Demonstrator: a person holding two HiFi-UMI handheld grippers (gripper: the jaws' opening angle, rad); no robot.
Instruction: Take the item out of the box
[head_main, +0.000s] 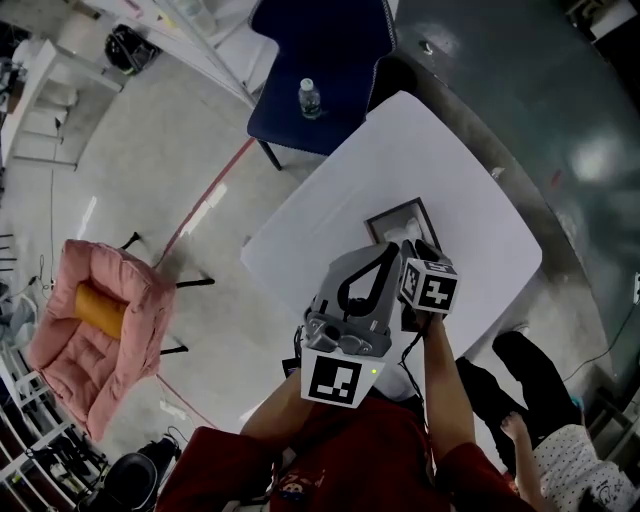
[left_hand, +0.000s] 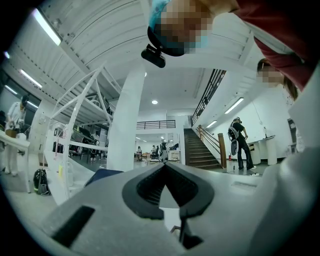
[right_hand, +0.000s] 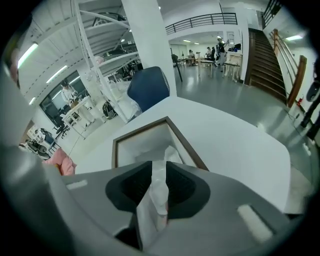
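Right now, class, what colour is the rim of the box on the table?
Dark brown; the box rim shows best in the right gripper view.

Finding the box on the table at frame centre, a bottle on the chair behind the table at upper centre, a cushioned seat at far left; catching the item between the right gripper's jaws just before the box, the left gripper alongside at its left.

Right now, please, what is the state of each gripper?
Left gripper: tongs closed, holding nothing.
Right gripper: tongs open; a white tissue stands between them, apparently not clamped.
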